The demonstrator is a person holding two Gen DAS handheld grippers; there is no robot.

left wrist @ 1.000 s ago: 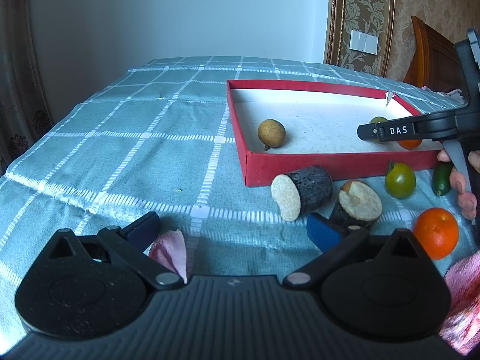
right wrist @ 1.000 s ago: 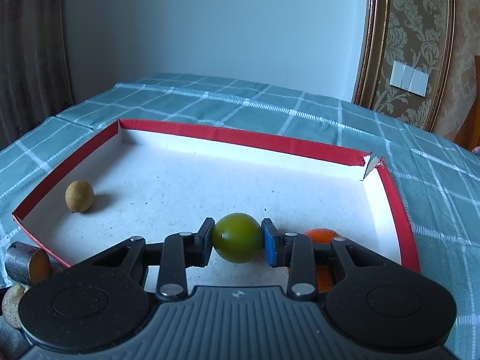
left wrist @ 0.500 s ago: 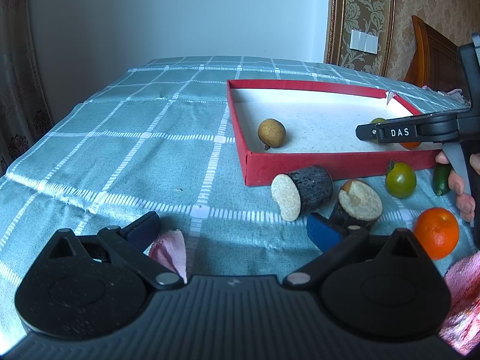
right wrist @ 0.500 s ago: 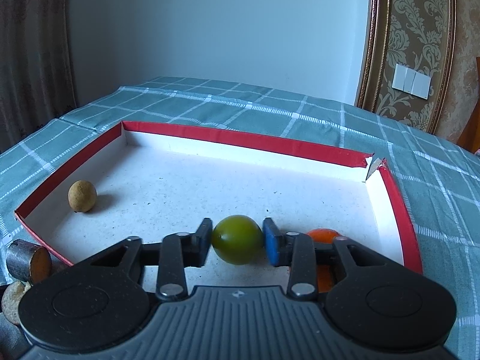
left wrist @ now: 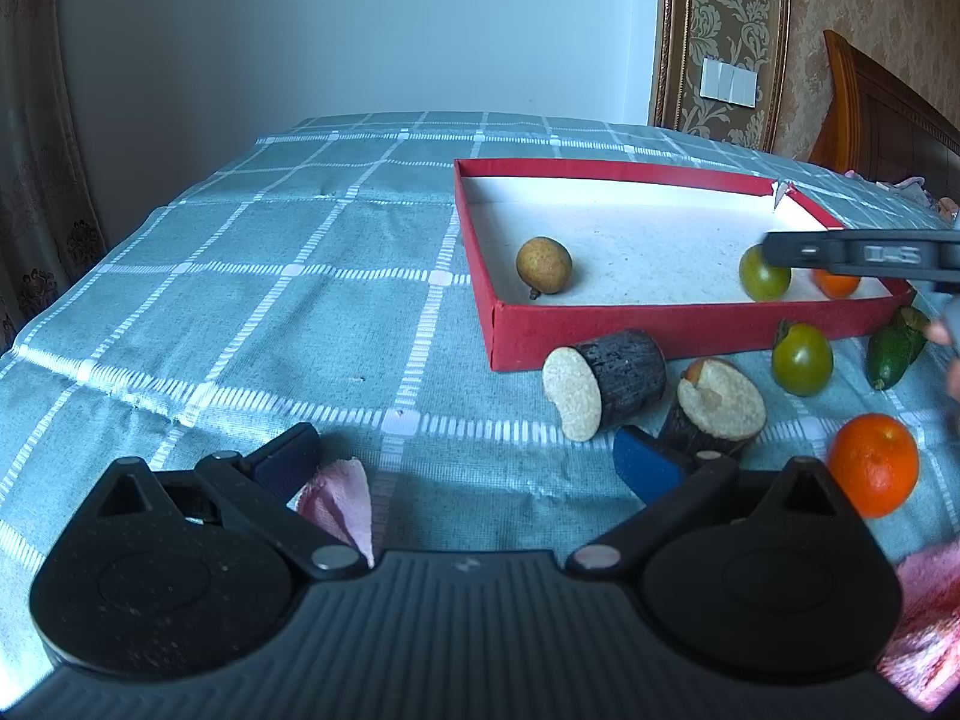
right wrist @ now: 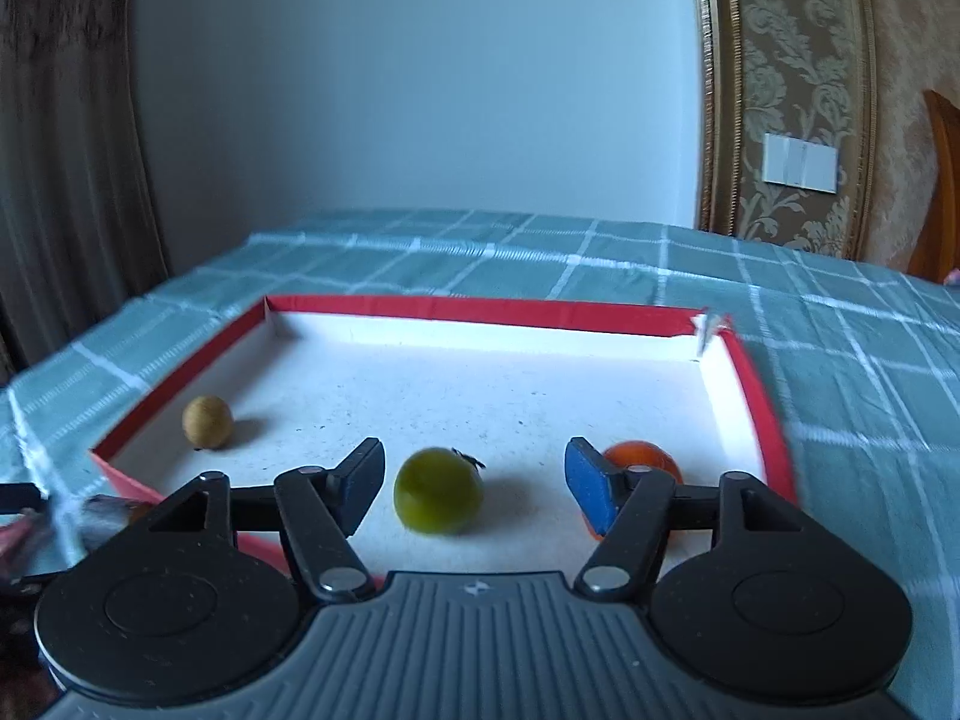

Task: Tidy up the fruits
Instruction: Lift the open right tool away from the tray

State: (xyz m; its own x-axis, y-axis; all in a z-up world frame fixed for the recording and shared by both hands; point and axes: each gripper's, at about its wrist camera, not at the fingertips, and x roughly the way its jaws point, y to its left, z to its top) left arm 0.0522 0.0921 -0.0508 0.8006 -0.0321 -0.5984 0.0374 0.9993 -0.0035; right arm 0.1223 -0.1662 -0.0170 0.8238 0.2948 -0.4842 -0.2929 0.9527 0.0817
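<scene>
Red box [right wrist: 757,396] floor roomy; right hand-held gripper [right wrist: 474,483] agape around green fruit [right wrist: 438,490]

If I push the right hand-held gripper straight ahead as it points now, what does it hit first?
Most likely the green tomato: it sits on the tray floor between the open fingers of the right hand-held gripper, just ahead of them. Beyond it the floor looks bare up to the red tray far wall, though depth is uncertain.
</scene>
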